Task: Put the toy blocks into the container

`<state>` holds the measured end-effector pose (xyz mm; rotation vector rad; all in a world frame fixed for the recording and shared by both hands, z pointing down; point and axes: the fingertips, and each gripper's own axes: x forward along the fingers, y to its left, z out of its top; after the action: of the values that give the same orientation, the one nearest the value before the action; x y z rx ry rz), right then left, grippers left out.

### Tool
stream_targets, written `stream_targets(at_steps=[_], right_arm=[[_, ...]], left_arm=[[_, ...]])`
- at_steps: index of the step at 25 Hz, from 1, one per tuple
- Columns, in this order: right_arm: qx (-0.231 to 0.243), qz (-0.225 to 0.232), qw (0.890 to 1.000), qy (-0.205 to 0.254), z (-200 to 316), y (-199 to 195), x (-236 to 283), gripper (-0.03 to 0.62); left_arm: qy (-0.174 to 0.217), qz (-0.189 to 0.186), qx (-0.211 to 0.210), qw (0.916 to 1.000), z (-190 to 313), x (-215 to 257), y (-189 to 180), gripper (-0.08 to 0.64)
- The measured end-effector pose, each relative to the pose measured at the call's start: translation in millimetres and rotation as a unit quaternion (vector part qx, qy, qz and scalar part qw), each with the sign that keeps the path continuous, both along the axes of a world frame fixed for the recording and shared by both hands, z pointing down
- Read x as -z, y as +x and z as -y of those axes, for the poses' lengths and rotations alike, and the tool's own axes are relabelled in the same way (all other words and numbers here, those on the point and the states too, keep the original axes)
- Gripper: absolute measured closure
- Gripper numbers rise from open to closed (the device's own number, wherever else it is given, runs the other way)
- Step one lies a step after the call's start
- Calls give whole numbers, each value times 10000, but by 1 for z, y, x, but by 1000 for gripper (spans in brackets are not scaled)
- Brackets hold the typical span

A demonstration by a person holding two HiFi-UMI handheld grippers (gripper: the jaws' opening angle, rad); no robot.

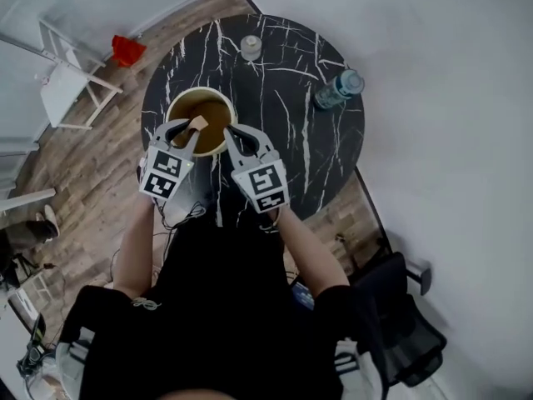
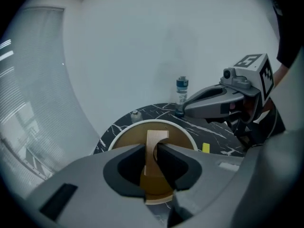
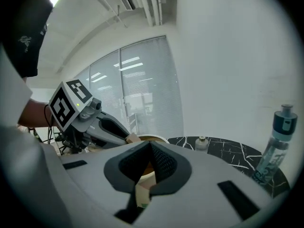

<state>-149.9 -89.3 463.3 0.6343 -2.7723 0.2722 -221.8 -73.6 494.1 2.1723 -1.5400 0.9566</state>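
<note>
Toy block (image 2: 157,137), likely wooden, in left tongs (image 2: 151,156), bottle label (image 2: 182,85) unreadable

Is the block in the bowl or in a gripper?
In the left gripper: its jaws pinch the block, held over the bowl, not resting inside.

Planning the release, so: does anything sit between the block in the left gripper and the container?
Nothing visible does. The left gripper holds the wooden block right above the open container; the right gripper is off to its side.
</note>
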Motion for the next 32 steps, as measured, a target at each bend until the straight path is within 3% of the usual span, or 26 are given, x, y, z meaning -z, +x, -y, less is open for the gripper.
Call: stream_targets(at_steps=[7, 12, 20, 28, 30, 32], right_arm=[[-500, -33, 9987, -104, 11, 1, -12, 595], [-722, -26, 9973, -159, 15, 5, -18, 595], [-706, -109, 9973, -164, 21, 20, -21, 595], [-488, -147, 9986, -136, 28, 38, -19, 595], [-439, -156, 9988, -126, 29, 43, -18, 595], [-401, -166, 9990, -101, 29, 49, -16, 595]], left_arm=[[-530, 246, -906, 9942, 9, -23, 8, 483], [-668, 345, -1153, 9905, 13, -31, 13, 483], [-705, 422, -1055, 9910, 19, -31, 19, 466], [-380, 229, -438, 9981, 23, -16, 23, 469], [-236, 71, -366, 9990, 22, -6, 28, 490], [-47, -70, -343, 9994, 22, 6, 36, 560]])
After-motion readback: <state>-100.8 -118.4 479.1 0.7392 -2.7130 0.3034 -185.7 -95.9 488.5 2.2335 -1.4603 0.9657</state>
